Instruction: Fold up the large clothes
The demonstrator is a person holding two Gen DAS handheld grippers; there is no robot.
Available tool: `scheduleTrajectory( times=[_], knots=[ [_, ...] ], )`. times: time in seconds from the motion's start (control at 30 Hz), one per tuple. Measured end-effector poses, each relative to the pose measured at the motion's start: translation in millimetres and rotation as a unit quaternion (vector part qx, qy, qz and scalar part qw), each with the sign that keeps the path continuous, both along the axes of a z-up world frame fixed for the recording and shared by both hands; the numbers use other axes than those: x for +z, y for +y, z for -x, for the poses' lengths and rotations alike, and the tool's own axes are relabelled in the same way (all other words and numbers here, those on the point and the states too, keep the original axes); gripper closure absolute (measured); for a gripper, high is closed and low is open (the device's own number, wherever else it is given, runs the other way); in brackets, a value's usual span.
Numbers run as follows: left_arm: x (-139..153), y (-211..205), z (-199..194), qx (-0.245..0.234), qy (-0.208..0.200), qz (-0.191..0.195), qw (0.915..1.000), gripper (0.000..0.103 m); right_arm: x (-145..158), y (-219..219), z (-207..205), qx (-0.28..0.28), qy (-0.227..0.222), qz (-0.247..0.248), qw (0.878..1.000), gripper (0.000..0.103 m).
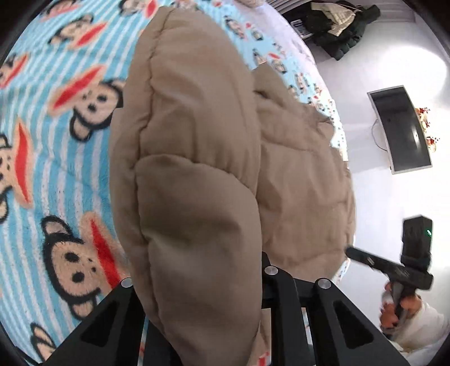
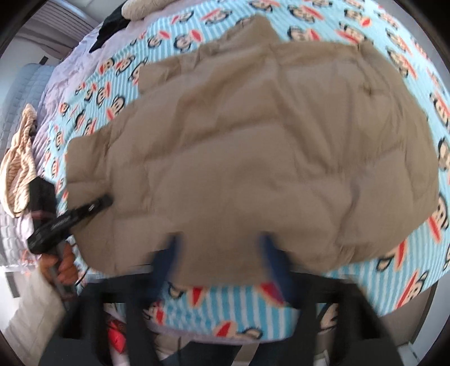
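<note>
A large tan puffer jacket lies spread on a bed covered by a blue striped monkey-print blanket. In the left wrist view a thick fold of the jacket bulges up between the jaws of my left gripper, hiding its fingertips. From the right wrist view, my left gripper is clamped on the jacket's left edge. My right gripper is blurred, its blue fingers on either side of the near hem, with fabric filling the gap. Its tip meets the jacket's edge.
The bed's near edge runs just below my right gripper. A striped garment and a black one lie at the bed's left and far side. A dark clothes pile and a flat screen are beyond the bed. A hand holds the right gripper.
</note>
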State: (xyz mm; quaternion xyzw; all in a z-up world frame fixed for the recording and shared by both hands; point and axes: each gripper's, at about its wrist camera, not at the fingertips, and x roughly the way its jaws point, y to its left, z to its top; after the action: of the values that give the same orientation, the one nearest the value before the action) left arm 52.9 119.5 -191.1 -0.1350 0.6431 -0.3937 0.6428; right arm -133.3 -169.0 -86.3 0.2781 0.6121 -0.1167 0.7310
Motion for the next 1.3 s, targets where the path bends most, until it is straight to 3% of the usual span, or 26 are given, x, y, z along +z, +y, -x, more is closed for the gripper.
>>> scheduleTrajectory(
  times=[0.1, 0.37, 0.53, 0.6, 0.63, 0.7, 0.87, 0.97, 1.07, 1.1, 1.13, 1.2, 1.3],
  knots=[
    [26, -1, 5, 0.017, 0.003, 0.027, 0.9995, 0.082, -1, -12, -17, 0.002, -0.032, 0.016, 0.999, 0.074],
    [112, -59, 37, 0.0, -0.04, 0.052, 0.9979, 0.082, -35, -45, -72, 0.015, -0.065, 0.003, 0.998, 0.074],
    [153, -128, 67, -0.017, -0.059, 0.032, 0.9976, 0.082, -62, -65, -93, 0.002, -0.065, -0.044, 0.997, 0.075],
    [167, -125, 81, -0.022, -0.066, 0.021, 0.9974, 0.082, -73, -76, -98, -0.012, -0.065, -0.075, 0.995, 0.079],
    [172, -143, 87, -0.026, -0.071, 0.009, 0.9971, 0.082, -78, -81, -101, -0.017, -0.064, -0.088, 0.994, 0.08],
    [176, -170, 99, -0.032, -0.08, -0.011, 0.9962, 0.082, -90, -93, -102, -0.033, -0.063, -0.125, 0.99, 0.085],
    [181, -223, 121, -0.063, -0.102, -0.047, 0.9917, 0.082, -95, -121, -93, -0.063, -0.067, -0.218, 0.972, 0.085],
    [180, -253, 137, -0.087, -0.113, -0.066, 0.9876, 0.082, -76, -148, -71, -0.069, -0.088, -0.234, 0.966, 0.084],
    [164, -283, 142, -0.113, -0.102, -0.074, 0.9855, 0.079, -55, -180, -35, -0.08, -0.108, -0.219, 0.966, 0.084],
    [158, -293, 144, -0.123, -0.094, -0.074, 0.9851, 0.075, -48, -193, -17, -0.088, -0.113, -0.213, 0.966, 0.083],
    [150, -305, 146, -0.138, -0.079, -0.064, 0.9852, 0.061, -45, -201, -6, -0.095, -0.115, -0.209, 0.966, 0.083],
    [138, -320, 146, -0.15, -0.046, -0.036, 0.987, 0.045, -38, -220, 25, -0.116, -0.119, -0.202, 0.965, 0.081],
    [114, -344, 146, -0.171, -0.004, 0.006, 0.9852, 0.034, -35, -240, 61, -0.147, -0.119, -0.196, 0.962, 0.068]
  ],
)
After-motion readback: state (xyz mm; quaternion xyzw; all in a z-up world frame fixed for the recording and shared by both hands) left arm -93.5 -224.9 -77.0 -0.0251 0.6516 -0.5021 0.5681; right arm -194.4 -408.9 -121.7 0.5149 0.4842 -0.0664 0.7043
